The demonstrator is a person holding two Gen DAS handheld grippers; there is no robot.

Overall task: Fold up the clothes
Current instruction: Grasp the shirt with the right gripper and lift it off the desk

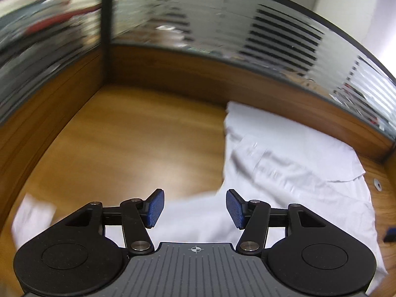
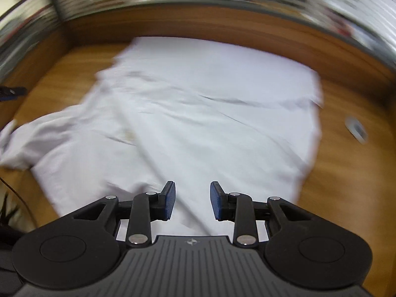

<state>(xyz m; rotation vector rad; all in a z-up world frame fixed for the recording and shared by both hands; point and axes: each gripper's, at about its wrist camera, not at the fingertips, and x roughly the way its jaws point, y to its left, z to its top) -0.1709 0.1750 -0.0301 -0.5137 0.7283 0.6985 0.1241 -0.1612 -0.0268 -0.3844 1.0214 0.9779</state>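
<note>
Both grippers gape above the blurred, seemingly white shirt (image 2: 198, 104).

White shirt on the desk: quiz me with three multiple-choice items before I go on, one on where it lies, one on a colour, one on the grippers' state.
1. In the left wrist view, the white shirt lies
A. right of the gripper
B. far left
C. hanging on the partition

2. The pads on the left gripper are
A. red
B. blue
C. green

3. The right gripper is
A. shut on cloth
B. open, holding nothing
C. shut on a hanger

Answers: 1 A, the cloth spreads over the right part of the wooden desk. 2 B, both pads show blue. 3 B, the jaws stand apart over the shirt with nothing between them.
</note>
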